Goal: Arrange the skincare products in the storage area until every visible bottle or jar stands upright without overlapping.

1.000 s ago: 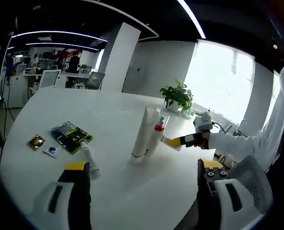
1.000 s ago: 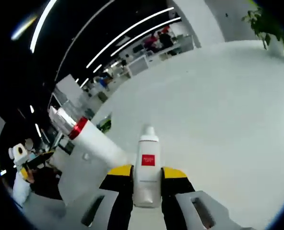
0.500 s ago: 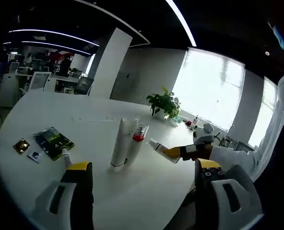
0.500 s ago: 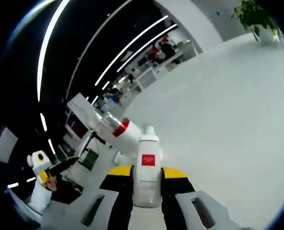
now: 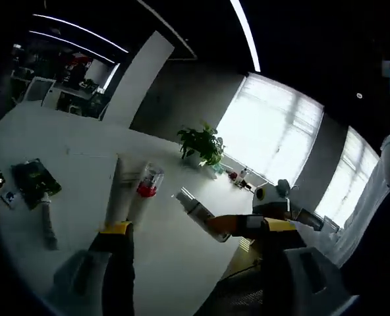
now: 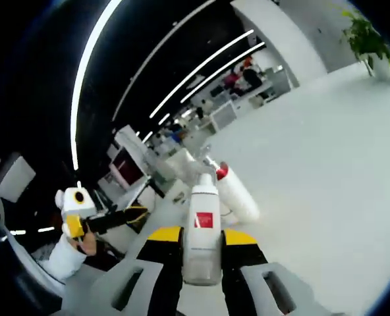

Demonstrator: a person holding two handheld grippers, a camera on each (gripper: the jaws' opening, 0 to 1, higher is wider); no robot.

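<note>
Placement step in hand: right gripper [image 6: 202, 245] clamped on white bottle [image 6: 203, 227], carried above table [image 5: 83, 171] near standing tubes [image 5: 132, 194]. Left gripper [image 5: 192, 237] apart, holding nothing. Next, probably: set bottle upright just beside tubes, not touching.

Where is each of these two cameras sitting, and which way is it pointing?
Left gripper view: rides the left gripper, looking along its open jaws across the white table toward the windows; the right gripper enters from the right.
Right gripper view: rides the right gripper, looking along jaws shut on a white bottle; the left gripper and a hand show at left.
Shared: table, white bottle, red-collared bottle.
</note>
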